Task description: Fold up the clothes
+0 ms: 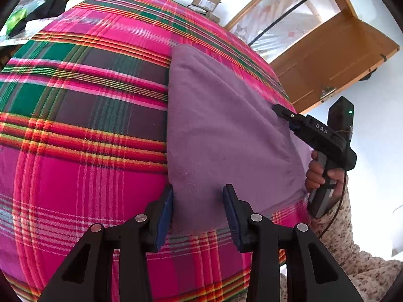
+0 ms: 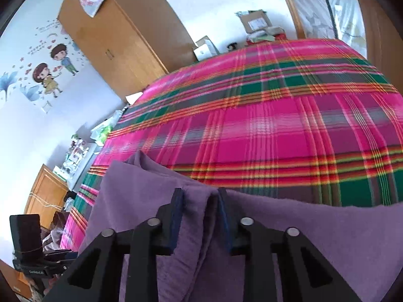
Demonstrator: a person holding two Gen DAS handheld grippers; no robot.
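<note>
Two tools worked one purple fleece garment (image 1: pixel 226 130) on the plaid bedspread (image 1: pixel 83 115): left tool (image 1: pixel 197 211) spread wide, right tool (image 2: pixel 200 216) pinching a raised fold.

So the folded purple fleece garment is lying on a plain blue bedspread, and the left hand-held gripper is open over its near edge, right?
Not quite: the left wrist view shows a pink, green and orange plaid bedspread, not plain blue. The folded purple fleece garment does lie there, with the left hand-held gripper open over its near edge.
</note>
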